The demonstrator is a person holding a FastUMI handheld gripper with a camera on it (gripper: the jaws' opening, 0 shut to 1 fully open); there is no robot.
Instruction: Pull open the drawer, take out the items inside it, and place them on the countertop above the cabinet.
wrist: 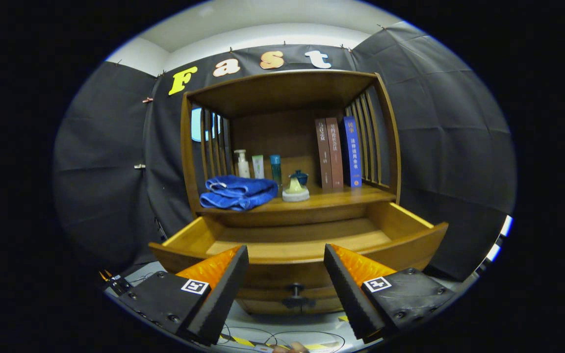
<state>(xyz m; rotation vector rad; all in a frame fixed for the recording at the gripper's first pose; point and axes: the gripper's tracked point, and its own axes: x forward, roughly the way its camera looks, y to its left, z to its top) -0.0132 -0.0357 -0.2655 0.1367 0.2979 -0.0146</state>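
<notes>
Drawer stands open below the towel, seemingly empty; we judge that towel soft and light, gripper released.

One fisheye camera rides on the gripper, looking forward along its two spread fingers, which rise from below. It faces the wooden cabinet square-on, from close in and slightly above the pulled-out drawer. The drawer knob sits just ahead, between the fingers; the countertop lies beyond them.
</notes>
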